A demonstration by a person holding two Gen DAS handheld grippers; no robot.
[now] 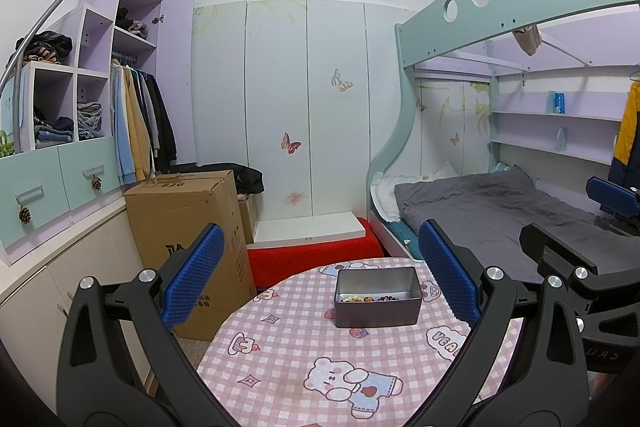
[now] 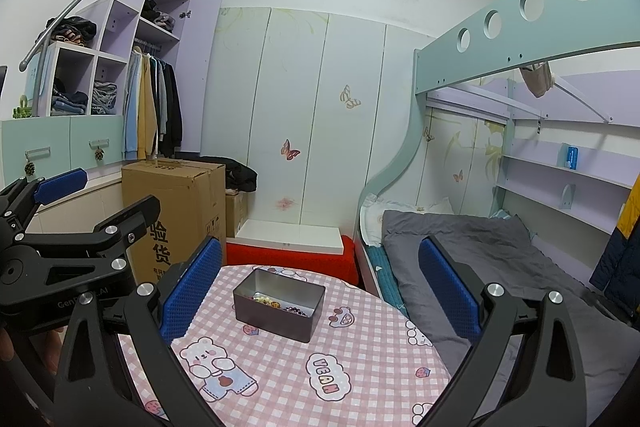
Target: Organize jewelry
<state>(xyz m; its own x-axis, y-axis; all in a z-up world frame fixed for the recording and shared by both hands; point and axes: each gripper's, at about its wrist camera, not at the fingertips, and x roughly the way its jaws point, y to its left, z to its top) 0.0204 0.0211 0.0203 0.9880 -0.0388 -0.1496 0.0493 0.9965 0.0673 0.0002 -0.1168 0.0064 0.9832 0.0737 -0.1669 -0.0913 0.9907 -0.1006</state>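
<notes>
A dark metal tin stood on the round table under a pink checked cloth, and the jewelry lay inside it as a small heap of beads along the tin's floor. No piece showed on the cloth outside the tin. At this size I could not tell whether the beads were strung or loose, or sorted in any way.

Both claws hung above the near edge of the table, spread wide and holding nothing. The left gripper looked almost straight at the tin, which sat ahead and slightly right of its midline, its long axis running across the view from left to right. The right gripper saw the tin ahead and to its left, with the long axis slanting away toward the right. Neither gripper touched the tin.

By my reading the left gripper was the better lined up, since the tin lay between its fingers; which was nearer I could not say.

The scene would suit jewelry already gathered into the tin, or jewelry waiting there to be taken out and arranged.
</notes>
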